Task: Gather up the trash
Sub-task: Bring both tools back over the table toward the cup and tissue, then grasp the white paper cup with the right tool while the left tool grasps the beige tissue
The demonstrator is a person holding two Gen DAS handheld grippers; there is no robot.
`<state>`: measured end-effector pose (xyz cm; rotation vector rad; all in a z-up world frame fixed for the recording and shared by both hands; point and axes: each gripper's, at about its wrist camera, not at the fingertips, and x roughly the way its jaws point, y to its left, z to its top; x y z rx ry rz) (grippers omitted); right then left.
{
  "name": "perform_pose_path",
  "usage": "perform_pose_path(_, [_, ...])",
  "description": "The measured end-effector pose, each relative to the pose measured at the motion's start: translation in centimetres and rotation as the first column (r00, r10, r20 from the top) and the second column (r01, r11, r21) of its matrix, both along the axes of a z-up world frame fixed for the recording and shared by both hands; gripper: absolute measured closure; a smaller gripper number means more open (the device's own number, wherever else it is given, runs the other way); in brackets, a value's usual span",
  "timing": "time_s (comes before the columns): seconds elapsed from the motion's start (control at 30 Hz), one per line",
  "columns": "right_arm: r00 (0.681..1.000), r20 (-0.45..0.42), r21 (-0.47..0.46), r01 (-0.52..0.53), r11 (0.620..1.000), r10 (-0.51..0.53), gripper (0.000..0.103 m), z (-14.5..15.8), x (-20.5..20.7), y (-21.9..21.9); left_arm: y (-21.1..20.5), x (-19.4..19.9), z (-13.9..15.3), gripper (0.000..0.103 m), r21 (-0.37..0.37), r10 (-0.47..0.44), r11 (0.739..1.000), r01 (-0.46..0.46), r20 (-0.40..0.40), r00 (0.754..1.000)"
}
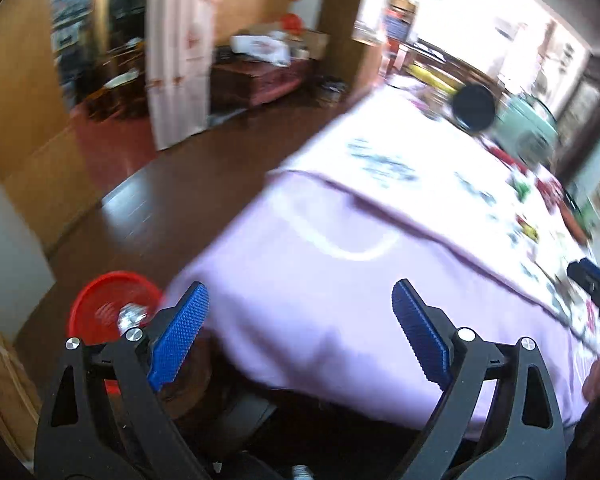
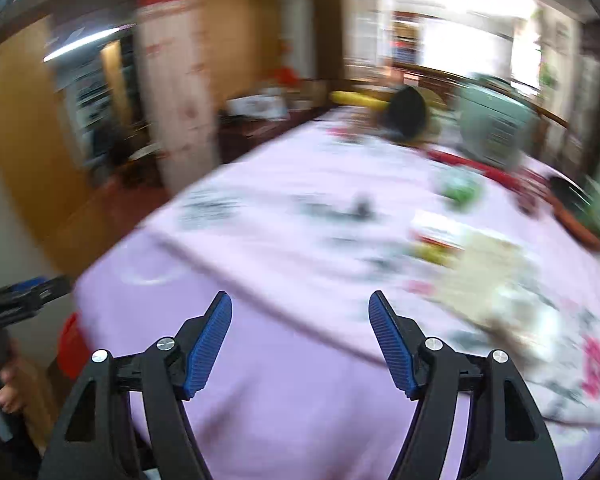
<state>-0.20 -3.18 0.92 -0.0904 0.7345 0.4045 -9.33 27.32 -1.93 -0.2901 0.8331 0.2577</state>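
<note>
My left gripper [image 1: 300,304] is open and empty, low beside the table's near-left corner. A red bin [image 1: 112,312] stands on the floor left of it, with something crumpled and silvery [image 1: 130,316] inside. My right gripper [image 2: 300,316] is open and empty above the near edge of the table with the lilac cloth [image 2: 284,360]. Blurred scraps lie on the cloth ahead and to the right: a pale wrapper [image 2: 496,272], a yellow-red packet [image 2: 436,248], a green-white piece [image 2: 460,190]. The right gripper also shows in the left wrist view [image 1: 596,284], and the left gripper in the right wrist view [image 2: 24,296].
A black round object [image 2: 408,114], a pale green appliance [image 2: 496,128] and a brown dish [image 2: 580,220] stand at the table's far side. A dark wooden floor [image 1: 180,208], a white pillar [image 1: 180,52] and a cluttered low cabinet [image 1: 260,72] lie to the left.
</note>
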Motion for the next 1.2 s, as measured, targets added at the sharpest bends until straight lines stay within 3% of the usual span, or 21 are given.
perform_pose_path(0.13, [0.978, -0.011, 0.014, 0.208, 0.978, -0.208, 0.031, -0.7, 2.1, -8.9, -5.4, 3.4, -0.4, 0.011, 0.033, -0.103, 0.994, 0.104, -0.024, 0.994])
perform_pose_path(0.27, [0.948, -0.04, 0.045, 0.318, 0.947, -0.316, 0.031, -2.7, 2.9, -14.5, -10.4, 6.7, -1.1, 0.011, 0.046, -0.196, 0.979, 0.199, -0.057, 0.979])
perform_pose_path(0.47, [0.918, -0.148, 0.048, 0.379, 0.924, -0.369, 0.031, -6.3, 5.6, -19.4, -16.8, 9.5, -1.7, 0.011, 0.075, -0.307, 0.947, 0.314, -0.089, 0.948])
perform_pose_path(0.6, [0.916, -0.235, 0.099, 0.354, 0.93, -0.324, 0.032, -7.5, 6.9, -19.9, -20.7, 11.9, -1.8, 0.011, 0.095, -0.376, 0.917, 0.386, -0.108, 0.92])
perform_pose_path(0.67, [0.92, -0.253, 0.103, 0.332, 0.938, -0.298, 0.041, -7.7, 7.5, -19.6, -22.2, 12.8, -1.9, 0.011, 0.108, -0.396, 0.907, 0.408, -0.117, 0.911])
perform_pose_path(0.9, [0.934, -0.278, 0.1, 0.262, 0.96, -0.226, 0.06, -7.6, 9.1, -18.0, -25.4, 16.2, -1.9, 0.01, 0.118, -0.439, 0.882, 0.456, -0.141, 0.887])
perform_pose_path(0.97, [0.934, -0.298, 0.124, 0.242, 0.962, -0.197, 0.079, -8.1, 9.5, -17.9, -26.1, 17.1, -2.2, 0.01, 0.115, -0.448, 0.877, 0.466, -0.155, 0.881])
perform_pose_path(1.0, [0.937, -0.302, 0.155, 0.229, 0.961, -0.175, 0.082, -8.3, 9.6, -18.0, -26.3, 17.4, -2.3, 0.01, 0.112, -0.453, 0.874, 0.472, -0.161, 0.877])
perform_pose_path(1.2, [0.965, -0.215, 0.264, 0.205, 0.942, -0.15, 0.097, -6.8, 8.4, -19.6, -27.8, 19.2, -3.3, 0.01, 0.079, -0.47, 0.869, 0.489, -0.183, 0.864])
